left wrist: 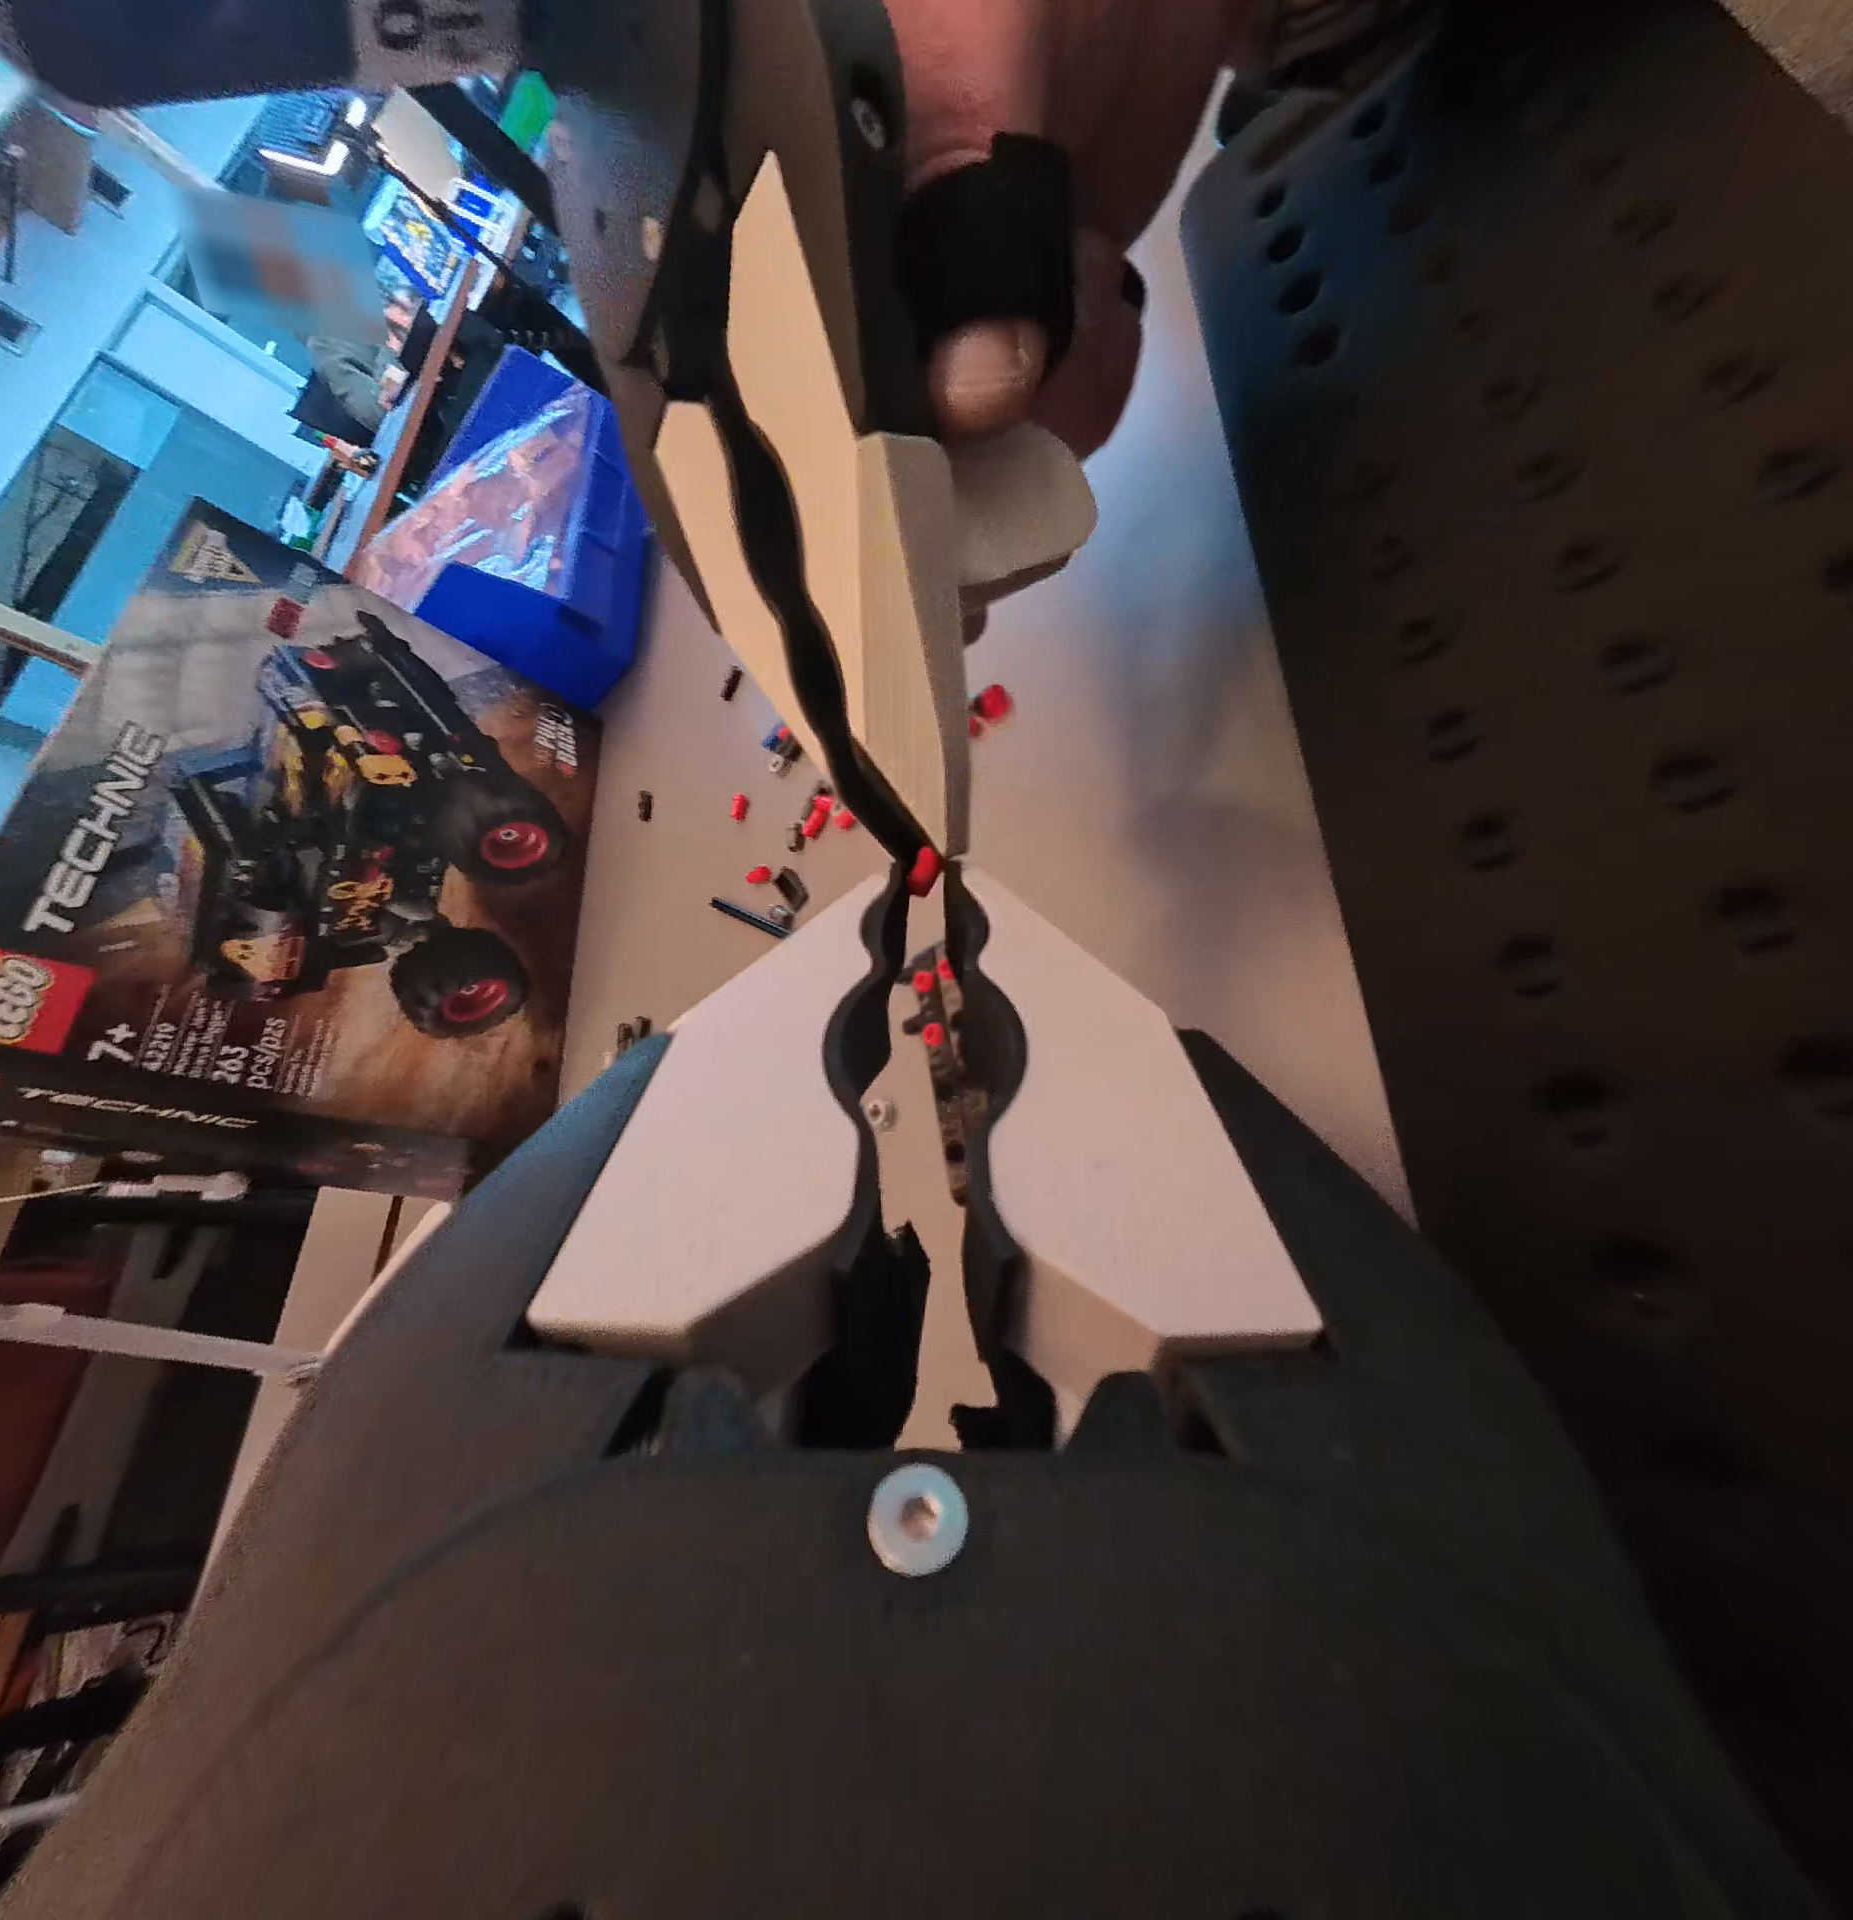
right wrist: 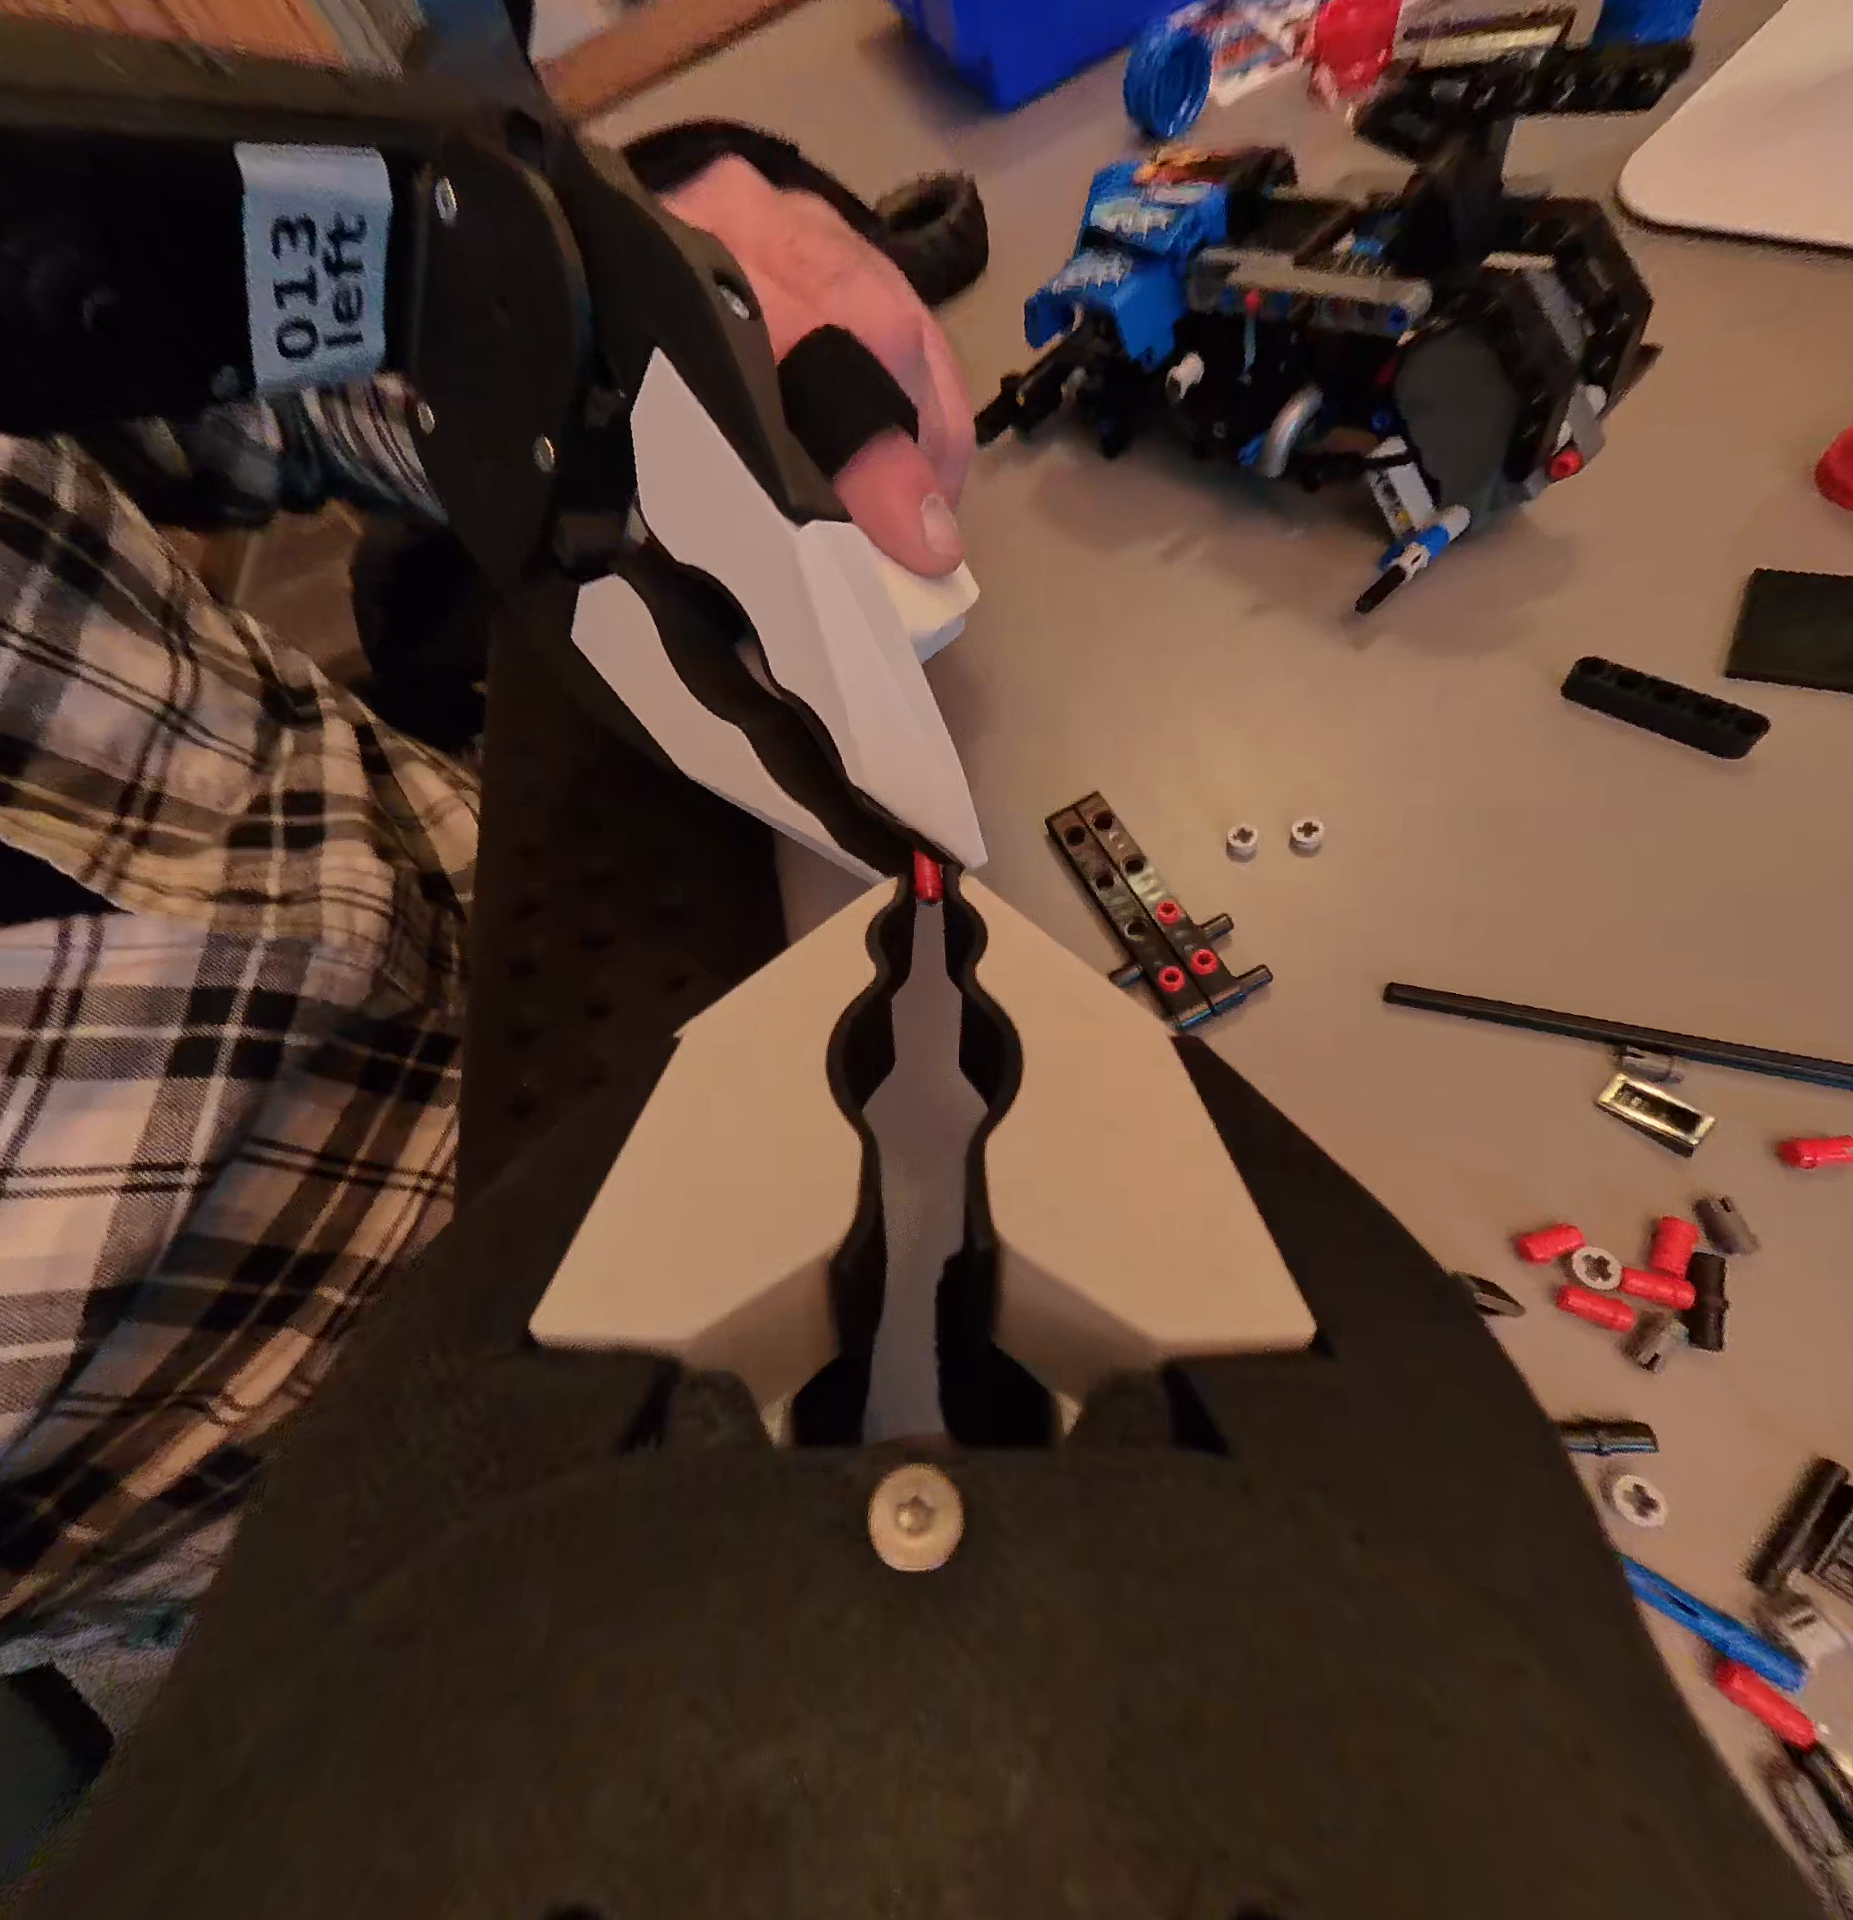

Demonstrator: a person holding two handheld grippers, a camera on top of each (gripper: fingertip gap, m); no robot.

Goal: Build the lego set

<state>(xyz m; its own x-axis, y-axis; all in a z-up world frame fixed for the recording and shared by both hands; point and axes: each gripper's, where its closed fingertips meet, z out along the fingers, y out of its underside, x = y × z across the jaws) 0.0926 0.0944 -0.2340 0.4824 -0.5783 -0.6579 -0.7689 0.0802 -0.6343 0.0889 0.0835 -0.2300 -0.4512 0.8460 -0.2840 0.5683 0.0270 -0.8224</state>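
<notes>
Left gripper (left wrist: 924, 878) and right gripper (right wrist: 927, 883) meet tip to tip, both pinching the same small red pin (right wrist: 926, 879): ribbed plastic, short cylinder, held above the table. Each has white wedge fingers (right wrist: 766, 1143) with wavy black rubber pads, tips pressed on the pin, gaps wider further back.

Right wrist view: at 2 o'clock from the tips, 2 black holed beams (right wrist: 1140, 909) lie side by side, flat, with 3 red pins seated and thin black axles sticking out. 2 small grey round bushes (right wrist: 1275, 837) just past them. At 4 o'clock, a loose pile of red pins (right wrist: 1628, 1273) and grey connectors. At 1 o'clock, a part-built blue and black truck (right wrist: 1327, 343) on the matte grey table (right wrist: 1213, 644).

Left wrist view: printed cardboard set box (left wrist: 278, 831) at 9 o'clock, blue plastic bin (left wrist: 548, 520) at 11.
</notes>
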